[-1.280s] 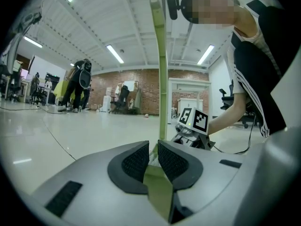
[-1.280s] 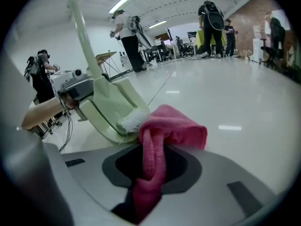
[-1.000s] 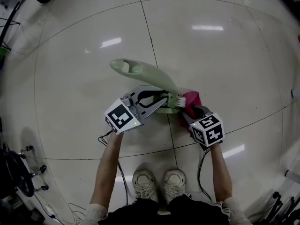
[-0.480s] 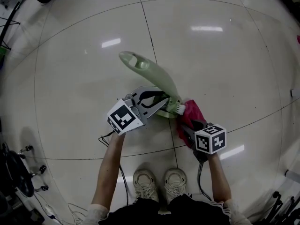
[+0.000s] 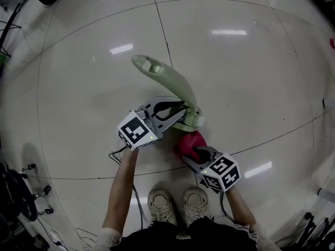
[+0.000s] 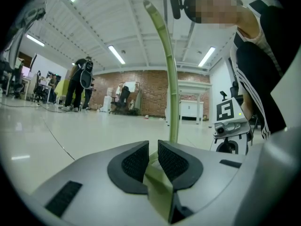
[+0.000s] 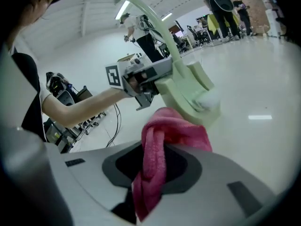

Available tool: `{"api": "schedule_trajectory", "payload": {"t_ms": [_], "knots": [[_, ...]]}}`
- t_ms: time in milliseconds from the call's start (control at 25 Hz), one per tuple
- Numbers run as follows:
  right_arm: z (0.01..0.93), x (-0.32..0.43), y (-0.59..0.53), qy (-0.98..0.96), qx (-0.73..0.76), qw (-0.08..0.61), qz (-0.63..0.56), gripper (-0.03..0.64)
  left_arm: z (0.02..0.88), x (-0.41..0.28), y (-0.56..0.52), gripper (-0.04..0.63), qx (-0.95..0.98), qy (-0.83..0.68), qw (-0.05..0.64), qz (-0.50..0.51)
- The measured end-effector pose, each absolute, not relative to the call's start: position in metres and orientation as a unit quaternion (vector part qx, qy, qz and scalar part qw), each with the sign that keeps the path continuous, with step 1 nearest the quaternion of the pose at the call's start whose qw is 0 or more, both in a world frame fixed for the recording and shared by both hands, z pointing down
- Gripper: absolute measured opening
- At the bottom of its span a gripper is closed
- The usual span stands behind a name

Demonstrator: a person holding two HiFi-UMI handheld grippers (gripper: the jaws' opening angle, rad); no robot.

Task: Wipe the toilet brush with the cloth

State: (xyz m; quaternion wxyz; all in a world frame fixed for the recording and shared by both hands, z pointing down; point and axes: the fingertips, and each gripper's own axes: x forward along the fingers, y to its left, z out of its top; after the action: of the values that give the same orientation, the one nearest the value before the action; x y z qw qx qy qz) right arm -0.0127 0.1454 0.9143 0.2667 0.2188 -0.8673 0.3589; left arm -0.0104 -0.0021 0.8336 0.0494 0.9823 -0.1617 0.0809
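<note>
A pale green toilet brush [image 5: 170, 80] tilts over the tiled floor, its handle end at the upper left and its white bristles [image 5: 201, 121] at the lower right. My left gripper [image 5: 180, 110] is shut on the brush near its head. In the left gripper view the green stem [image 6: 170, 79] rises from between the closed pads [image 6: 136, 161]. My right gripper [image 5: 194, 151] is shut on a bunched pink cloth [image 5: 188, 143], just below the bristles and apart from them. In the right gripper view the cloth [image 7: 164, 140] hangs from the jaws, with the brush head [image 7: 195, 98] beyond it.
The person's shoes [image 5: 178, 203] stand right below the grippers. Cables [image 5: 116, 155] trail on the floor by the left arm. Dark equipment [image 5: 21, 192] sits at the lower left. In the left gripper view people [image 6: 80, 84] stand far off.
The right gripper has carried the pink cloth from the right of the brush head down and left, to below it. The brush handle has swung slightly to the right. The left gripper stayed put.
</note>
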Motion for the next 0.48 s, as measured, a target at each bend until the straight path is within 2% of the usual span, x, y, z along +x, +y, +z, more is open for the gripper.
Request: {"api": "schedule_trajectory", "payload": {"t_ms": [120, 240, 480], "knots": [[0.899, -0.008, 0.132, -0.874, 0.239, 0.247, 0.344, 0.095, 0.834, -0.016, -0.002, 0.041, 0.980, -0.174, 0.064, 0.070], [0.874, 0.008, 0.114, -0.879, 0.269, 0.215, 0.331, 0.096, 0.818, -0.025, 0.001, 0.041, 0.977, -0.205, 0.039, 0.053], [0.787, 0.055, 0.060, -0.877, 0.396, 0.071, 0.262, 0.095, 0.738, -0.071, 0.018, 0.041, 0.941, -0.330, 0.032, -0.071]]}}
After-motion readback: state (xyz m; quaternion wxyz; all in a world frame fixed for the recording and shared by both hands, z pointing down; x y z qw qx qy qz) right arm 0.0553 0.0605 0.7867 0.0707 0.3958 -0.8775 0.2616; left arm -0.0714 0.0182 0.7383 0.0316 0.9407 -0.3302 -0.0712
